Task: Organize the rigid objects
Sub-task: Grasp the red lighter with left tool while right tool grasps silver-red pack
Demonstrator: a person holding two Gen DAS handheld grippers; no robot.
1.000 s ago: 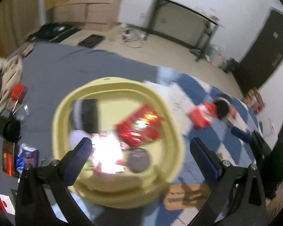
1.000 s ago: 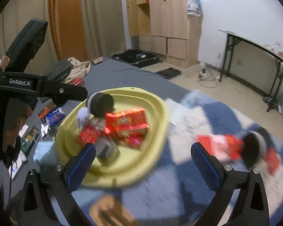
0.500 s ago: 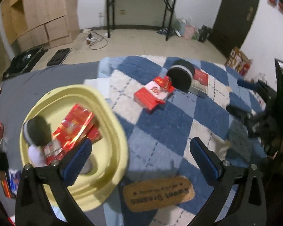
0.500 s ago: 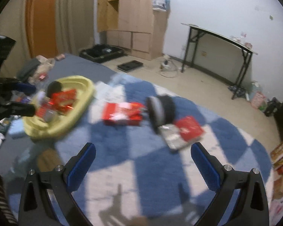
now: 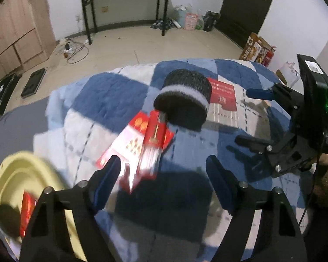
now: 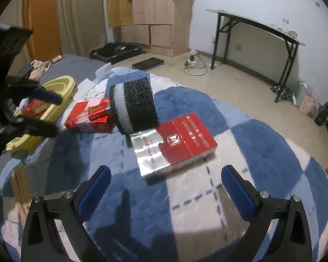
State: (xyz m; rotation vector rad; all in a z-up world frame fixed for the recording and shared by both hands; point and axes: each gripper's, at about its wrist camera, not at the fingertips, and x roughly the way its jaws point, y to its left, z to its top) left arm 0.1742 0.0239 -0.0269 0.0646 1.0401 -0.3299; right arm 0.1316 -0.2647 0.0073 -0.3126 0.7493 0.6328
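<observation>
Red boxes and a foam roll on the checked blanket, both tools over them.

The red box stack (image 5: 149, 144) lies at the middle of the blue-and-white blanket (image 5: 111, 100), touching the black-and-white foam roll (image 5: 183, 100) at its 1 o'clock; a flat red and silver box (image 6: 175, 144) sits just beyond the roll. The yellow basin (image 5: 8, 179), a second ago filling the left view, is now at 8 o'clock. The left tool (image 5: 164, 174) is closing with nothing pinched between its pads, the stack just ahead. The right tool (image 6: 164, 185) stands spread and empty, now near the flat box instead of the basin.
</observation>
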